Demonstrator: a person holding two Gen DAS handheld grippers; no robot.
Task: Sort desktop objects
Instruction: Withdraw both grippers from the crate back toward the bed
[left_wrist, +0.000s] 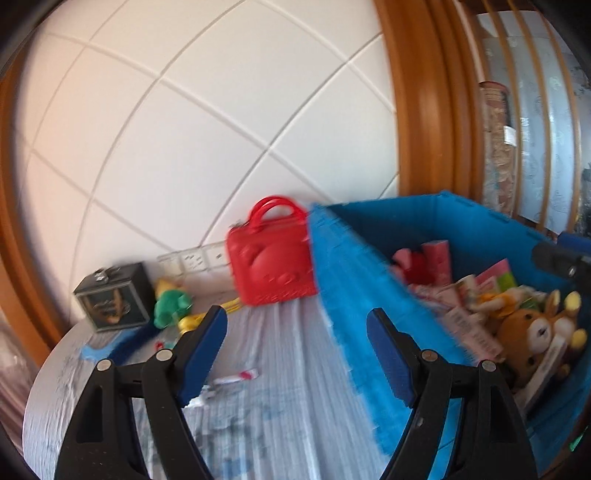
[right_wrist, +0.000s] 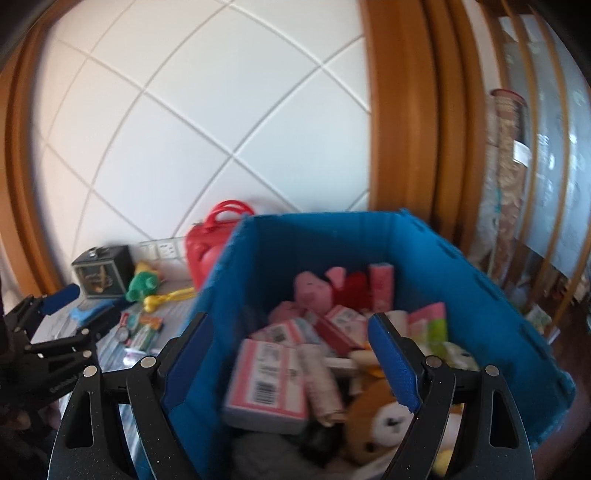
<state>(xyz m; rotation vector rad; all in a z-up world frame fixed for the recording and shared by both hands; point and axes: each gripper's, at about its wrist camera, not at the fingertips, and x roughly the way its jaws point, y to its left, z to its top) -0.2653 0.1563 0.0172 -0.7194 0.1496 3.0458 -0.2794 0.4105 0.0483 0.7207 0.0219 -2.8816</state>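
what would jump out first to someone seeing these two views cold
The big blue bin fills the right side of both views, heaped with pink boxes and a brown plush animal. Just left of it, against the white tiled wall, stands a red handbag. Both the left gripper and right gripper are open and empty.

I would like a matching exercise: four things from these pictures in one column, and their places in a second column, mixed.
Things:
1. red handbag
2. brown plush toy
3. dark box
4. green plush toy

Places:
A. inside the blue bin
B. far left, by the wall
C. against the bin's outer side
D. between box and handbag

Pairs: 1-C, 2-A, 3-B, 4-D
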